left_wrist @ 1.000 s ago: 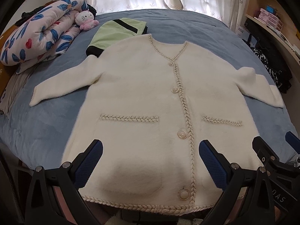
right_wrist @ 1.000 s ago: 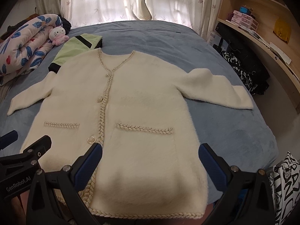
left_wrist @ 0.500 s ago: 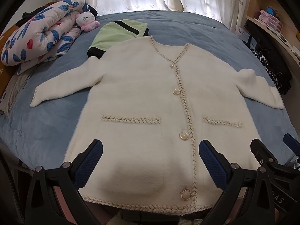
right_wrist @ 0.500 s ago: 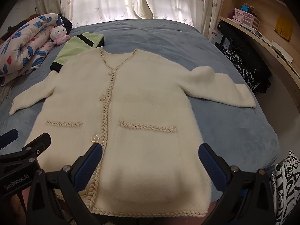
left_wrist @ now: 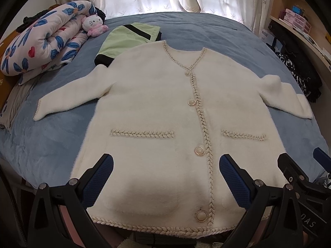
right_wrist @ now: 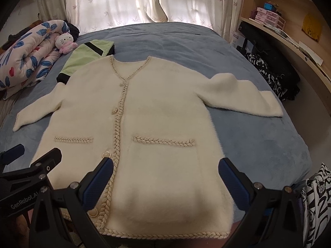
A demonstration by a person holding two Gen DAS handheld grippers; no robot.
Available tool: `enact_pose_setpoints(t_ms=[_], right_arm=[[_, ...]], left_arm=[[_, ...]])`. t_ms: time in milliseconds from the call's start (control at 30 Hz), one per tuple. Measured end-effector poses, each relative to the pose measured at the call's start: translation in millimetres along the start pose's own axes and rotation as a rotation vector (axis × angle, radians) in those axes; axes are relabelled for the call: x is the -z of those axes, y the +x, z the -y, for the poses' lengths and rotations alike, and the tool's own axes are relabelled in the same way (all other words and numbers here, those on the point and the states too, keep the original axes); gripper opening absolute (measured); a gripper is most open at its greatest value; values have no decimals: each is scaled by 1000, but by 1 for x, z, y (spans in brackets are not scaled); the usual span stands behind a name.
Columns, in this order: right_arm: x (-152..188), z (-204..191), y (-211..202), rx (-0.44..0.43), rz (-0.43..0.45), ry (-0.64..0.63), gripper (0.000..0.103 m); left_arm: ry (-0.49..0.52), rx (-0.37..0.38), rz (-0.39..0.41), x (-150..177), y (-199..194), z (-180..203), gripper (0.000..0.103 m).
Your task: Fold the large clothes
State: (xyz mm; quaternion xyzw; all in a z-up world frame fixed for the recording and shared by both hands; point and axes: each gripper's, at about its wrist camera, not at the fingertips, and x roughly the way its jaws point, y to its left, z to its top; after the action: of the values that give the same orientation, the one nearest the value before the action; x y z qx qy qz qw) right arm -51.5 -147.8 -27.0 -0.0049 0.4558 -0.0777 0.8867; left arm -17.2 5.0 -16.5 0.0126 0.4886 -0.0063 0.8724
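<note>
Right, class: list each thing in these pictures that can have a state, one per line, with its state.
Cardigan: spread flat on the bed, buttoned, sleeves out to the sides, not yet folded.
Green garment: folded, partly under the cardigan's shoulder.
Floral quilt: rolled up at the bed's edge.
Plush toy: resting against the quilt.
Curtains: drawn.
Left gripper: open, holding nothing.
Right gripper: open, holding nothing.

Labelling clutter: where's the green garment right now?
In both views the folded green garment lies on the blue bed at upper left, partly under the white cardigan's shoulder, beside the plush toy.
</note>
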Motion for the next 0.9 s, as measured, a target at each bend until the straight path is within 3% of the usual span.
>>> enact_pose_setpoints(t_ms=[900], right_arm=[[-4, 6, 6, -15, 1, 9, 102]], left_arm=[[-38, 13, 6, -9, 3, 5, 101]])
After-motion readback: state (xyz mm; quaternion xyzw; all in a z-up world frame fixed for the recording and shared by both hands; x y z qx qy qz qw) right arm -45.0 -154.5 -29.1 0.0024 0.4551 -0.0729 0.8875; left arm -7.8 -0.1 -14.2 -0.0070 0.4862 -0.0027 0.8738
